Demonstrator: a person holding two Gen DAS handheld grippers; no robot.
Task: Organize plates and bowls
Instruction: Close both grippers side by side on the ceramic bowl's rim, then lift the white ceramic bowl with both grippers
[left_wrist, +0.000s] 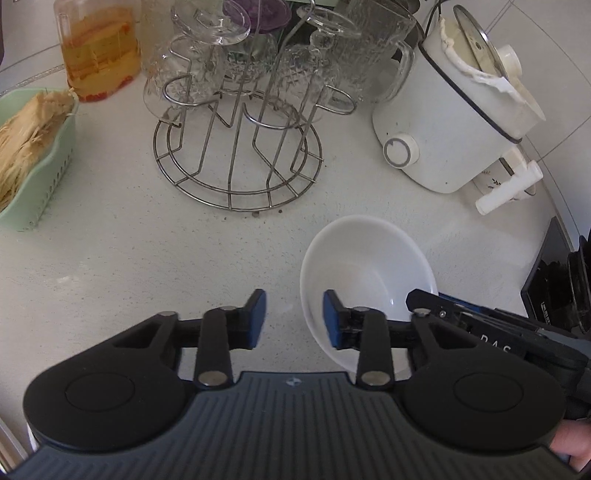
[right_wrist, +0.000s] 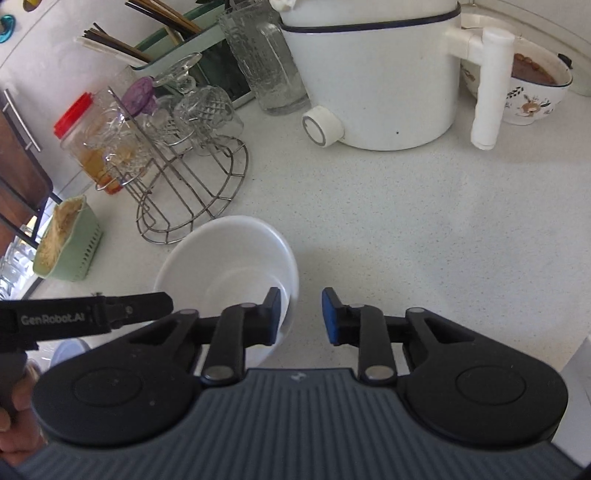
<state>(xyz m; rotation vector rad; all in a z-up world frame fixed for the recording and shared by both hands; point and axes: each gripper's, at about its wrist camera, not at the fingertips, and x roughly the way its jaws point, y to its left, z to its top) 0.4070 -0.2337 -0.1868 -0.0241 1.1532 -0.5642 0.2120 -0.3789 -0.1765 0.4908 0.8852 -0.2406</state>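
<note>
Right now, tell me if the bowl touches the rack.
Apart. The left wrist view shows bare counter between the bowl and the rack.

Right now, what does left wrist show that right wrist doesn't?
Left wrist only: the pot's tilted glass lid and a black appliance at the right edge.
Right wrist only: chopsticks in a holder, a patterned bowl behind the pot's handle, the jar's red cap.
Both: white bowl on the counter, each gripper straddling its rim, left gripper, right gripper; wire rack of glasses, white pot, green basket.
</note>
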